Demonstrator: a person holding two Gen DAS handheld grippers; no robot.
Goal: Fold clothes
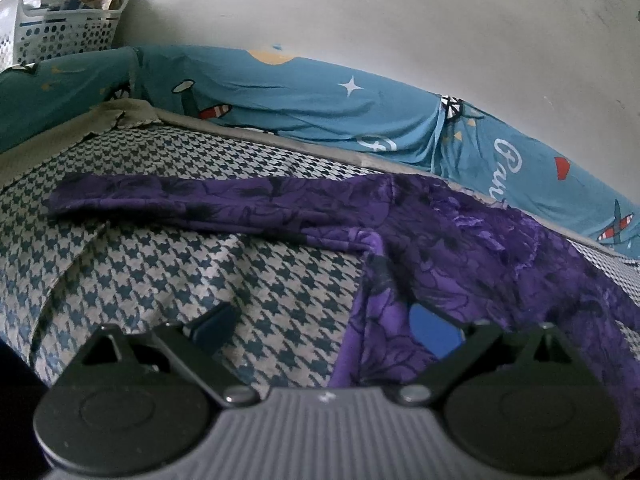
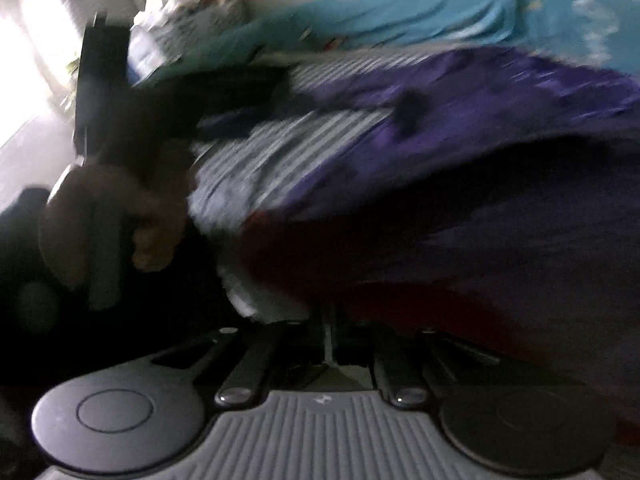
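A purple flower-patterned garment lies on the houndstooth sheet, one sleeve stretched out to the left. My left gripper hovers open over the garment's left edge, its blue-padded finger above the purple cloth and nothing pinched. The right wrist view is heavily blurred. There my right gripper has its jaws together on a lifted fold of the purple garment, and dark purple and reddish cloth drapes over its fingertips.
A teal printed blanket is bunched along the white wall. A white perforated basket with clutter stands at the back left. In the right wrist view a person's hand holds the other gripper at the left.
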